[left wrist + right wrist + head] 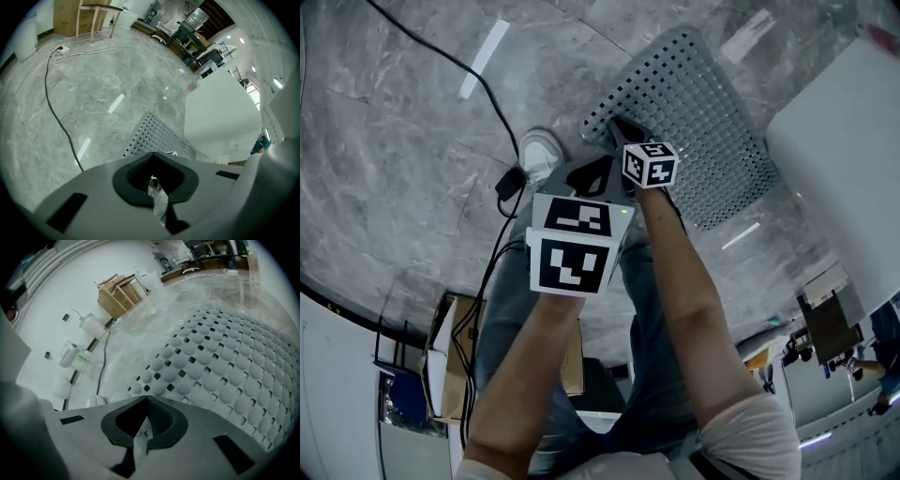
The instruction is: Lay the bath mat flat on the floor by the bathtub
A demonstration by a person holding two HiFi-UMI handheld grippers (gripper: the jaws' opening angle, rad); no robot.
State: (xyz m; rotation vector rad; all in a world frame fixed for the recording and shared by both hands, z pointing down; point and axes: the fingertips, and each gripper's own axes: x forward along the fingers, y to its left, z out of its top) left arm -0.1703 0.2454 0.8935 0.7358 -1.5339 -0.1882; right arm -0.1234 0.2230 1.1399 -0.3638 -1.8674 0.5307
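**Mat position.** The bath mat (703, 122) is a grey perforated sheet. It lies on the marble floor (394, 169) in the far right part of the scene, with its right edge just beside the white bathtub (844, 141). In the head view it looks spread out, with no fold or raised corner showing. The right gripper view shows its surface domed, which is judged to be lens distortion and not a real bulge.

**Right gripper.** The right gripper (619, 127) points steeply down at the near left corner of the mat. Its jaws are closed tip to tip with nothing clamped between them. No view shows whether the tips touch the mat. With the jaws together they form a single blunt tip, which suits pressing or nudging an edge better than lifting it.

**Left gripper.** The left gripper (589, 178) hangs nearer the person, just left of the right gripper and over bare floor short of the mat. Its jaws are likewise closed and empty. This position keeps it clear of the mat.

**Surroundings.** A white shoe (541, 155) stands on the floor just left of the mat's near corner. A black cable (441, 47) runs across the floor to the left, well apart from the mat.

**Task status.** Judged from the layout, placement is essentially complete. At most, a final check of the near left corner remains.
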